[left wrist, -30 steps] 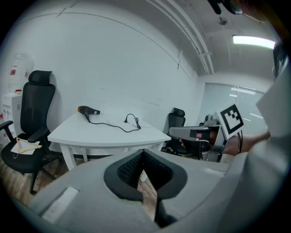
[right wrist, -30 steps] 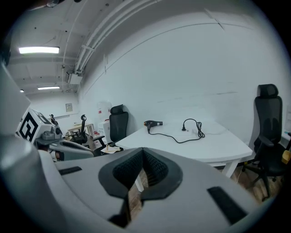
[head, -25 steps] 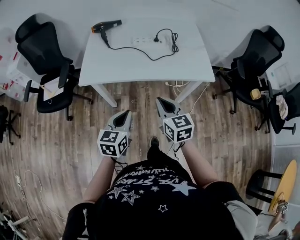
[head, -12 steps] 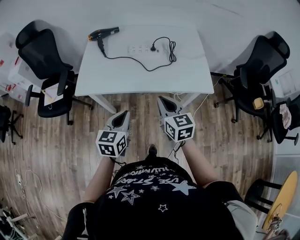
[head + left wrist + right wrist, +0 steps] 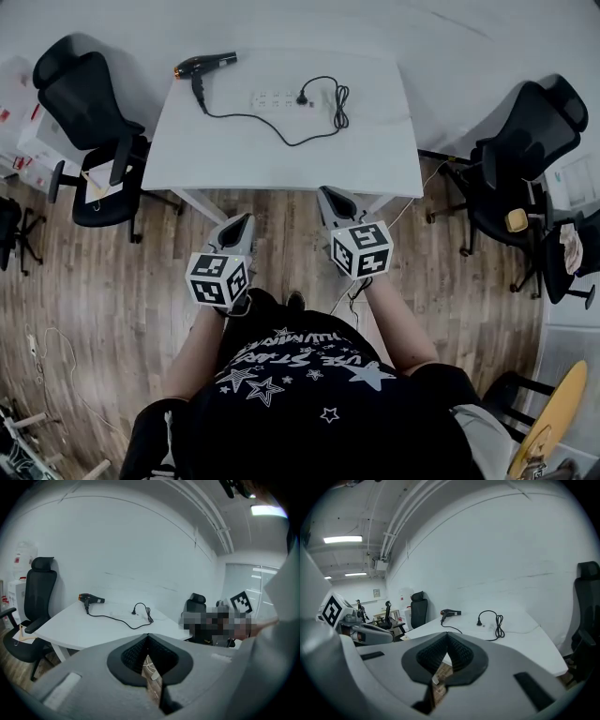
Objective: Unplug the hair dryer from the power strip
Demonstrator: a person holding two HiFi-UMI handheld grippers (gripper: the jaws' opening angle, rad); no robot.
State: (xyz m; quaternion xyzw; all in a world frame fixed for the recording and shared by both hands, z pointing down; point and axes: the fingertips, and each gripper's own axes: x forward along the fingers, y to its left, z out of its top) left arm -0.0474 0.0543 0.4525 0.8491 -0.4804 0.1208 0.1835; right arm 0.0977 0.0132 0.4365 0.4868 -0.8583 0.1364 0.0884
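A black hair dryer (image 5: 204,64) with an orange tip lies at the far left corner of the white table (image 5: 281,159). Its black cord loops across the top to a plug (image 5: 303,97) seated in the white power strip (image 5: 279,97). Both grippers hover over the wooden floor, short of the table's near edge. My left gripper (image 5: 247,219) is shut and holds nothing, and so is my right gripper (image 5: 327,194). The left gripper view shows the dryer (image 5: 91,599) and plug (image 5: 134,612) beyond the shut tips (image 5: 148,635). The right gripper view shows the dryer (image 5: 451,613) and plug (image 5: 479,623) past its tips (image 5: 447,634).
A black office chair (image 5: 89,103) stands left of the table. Two more chairs (image 5: 520,131) stand at its right. White cables (image 5: 361,173) hang under the table's near right leg. Loose wires lie on the floor at the left (image 5: 56,366).
Both grippers have moved forward toward the table, whose near edge now sits closer to their tips. Their jaws stay shut.
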